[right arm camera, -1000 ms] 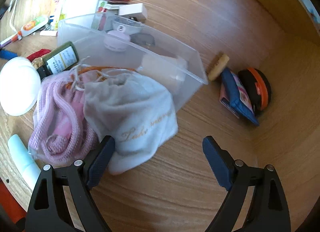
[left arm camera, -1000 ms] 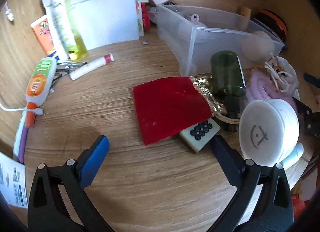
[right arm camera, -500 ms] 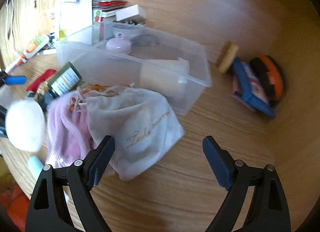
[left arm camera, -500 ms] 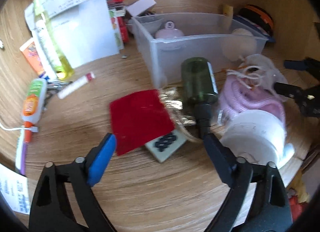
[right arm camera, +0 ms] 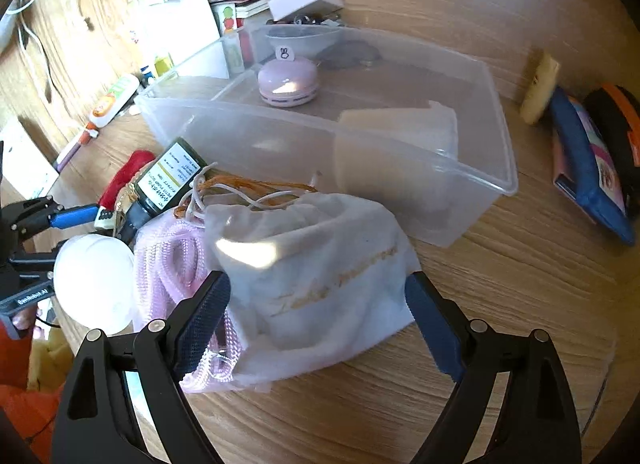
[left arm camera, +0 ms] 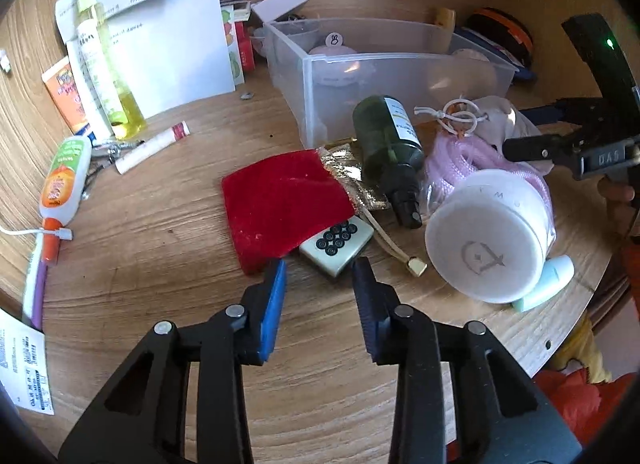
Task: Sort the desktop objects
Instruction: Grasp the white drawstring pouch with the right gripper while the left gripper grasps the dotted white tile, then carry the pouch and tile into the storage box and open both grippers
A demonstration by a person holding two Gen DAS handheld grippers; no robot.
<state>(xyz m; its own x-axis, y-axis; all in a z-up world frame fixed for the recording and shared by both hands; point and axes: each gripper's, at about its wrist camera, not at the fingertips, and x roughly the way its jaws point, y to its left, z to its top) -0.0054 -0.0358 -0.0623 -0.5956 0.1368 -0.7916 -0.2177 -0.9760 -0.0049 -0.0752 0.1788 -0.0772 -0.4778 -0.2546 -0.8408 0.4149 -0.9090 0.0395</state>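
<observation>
**Wooden worktop: both grippers poised over loose items beside the bin**

Wood-grain worktop carried a clear plastic bin toward its far edge, partly filled — evidently the sorting destination. The left gripper stood with jaws partly apart and empty, aligned on the mahjong tile tucked under the red pouch near the front edge. The right gripper was spread wide, straddling the white drawstring bag just beside the bin — not yet clamped.

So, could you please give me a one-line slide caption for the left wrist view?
Left gripper open just short of a mahjong tile partly under a red pouch.
</observation>
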